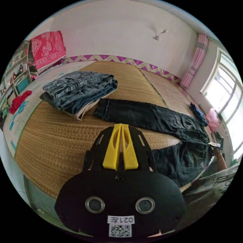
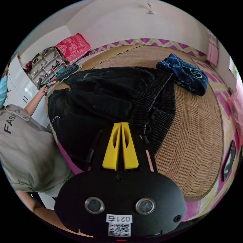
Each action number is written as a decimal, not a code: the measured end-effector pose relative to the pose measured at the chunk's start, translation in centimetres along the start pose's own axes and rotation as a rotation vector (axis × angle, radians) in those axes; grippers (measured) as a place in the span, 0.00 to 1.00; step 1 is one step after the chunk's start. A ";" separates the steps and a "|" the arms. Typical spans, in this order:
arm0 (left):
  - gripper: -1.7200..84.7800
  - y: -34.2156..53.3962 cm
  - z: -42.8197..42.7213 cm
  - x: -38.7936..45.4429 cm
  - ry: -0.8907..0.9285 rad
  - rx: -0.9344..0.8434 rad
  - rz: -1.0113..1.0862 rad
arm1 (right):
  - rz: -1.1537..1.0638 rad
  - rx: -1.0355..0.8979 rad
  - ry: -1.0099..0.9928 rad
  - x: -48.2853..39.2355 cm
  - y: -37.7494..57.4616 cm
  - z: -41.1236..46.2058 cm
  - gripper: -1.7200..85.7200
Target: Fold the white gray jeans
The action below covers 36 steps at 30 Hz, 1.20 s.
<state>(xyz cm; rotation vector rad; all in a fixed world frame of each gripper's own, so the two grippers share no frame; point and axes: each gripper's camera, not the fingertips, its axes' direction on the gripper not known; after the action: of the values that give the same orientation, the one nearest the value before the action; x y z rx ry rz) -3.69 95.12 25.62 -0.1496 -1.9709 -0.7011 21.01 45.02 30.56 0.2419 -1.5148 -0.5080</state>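
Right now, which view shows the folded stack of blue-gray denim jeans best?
The left gripper view: the folded stack of blue-gray denim jeans lies whole and unobstructed on the woven straw mat. The right gripper view catches just a small, distant sliver of it near the shelves.

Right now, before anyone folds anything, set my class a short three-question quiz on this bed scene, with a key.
1. True or false: the left gripper has its yellow jaws closed together.
2. Which lies spread out flat on the woven straw mat: A) the faded blue denim jeans, B) the long black trousers?
3. What colour is the crumpled patterned cloth beyond the right gripper?

Key: 1 true; 2 B; 3 dark blue.
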 end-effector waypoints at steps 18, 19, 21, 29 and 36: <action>0.12 31.3 -7.1 -8.7 0.372 0.126 -0.641 | 0.841 0.408 -0.254 1.0 26.8 -4.9 0.15; 0.12 31.8 -6.6 -9.0 0.388 0.123 -0.656 | 0.849 0.404 -0.267 1.1 27.0 -4.5 0.15; 0.12 32.2 -6.3 -9.5 0.401 0.127 -0.668 | 0.877 0.381 -0.342 1.6 27.4 -2.5 0.16; 0.16 33.0 -5.5 -11.1 0.455 0.065 -0.680 | 0.948 0.372 -0.446 2.2 30.6 -0.1 0.14; 0.14 31.1 -2.7 -12.2 0.454 0.060 -0.685 | 0.917 0.340 -0.494 2.3 30.1 3.4 0.12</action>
<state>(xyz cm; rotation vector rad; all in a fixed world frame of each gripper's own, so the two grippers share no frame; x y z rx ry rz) 16.52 121.65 28.97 0.6956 -1.5806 -1.0012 22.64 70.76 46.58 -0.3483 -1.9840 0.4595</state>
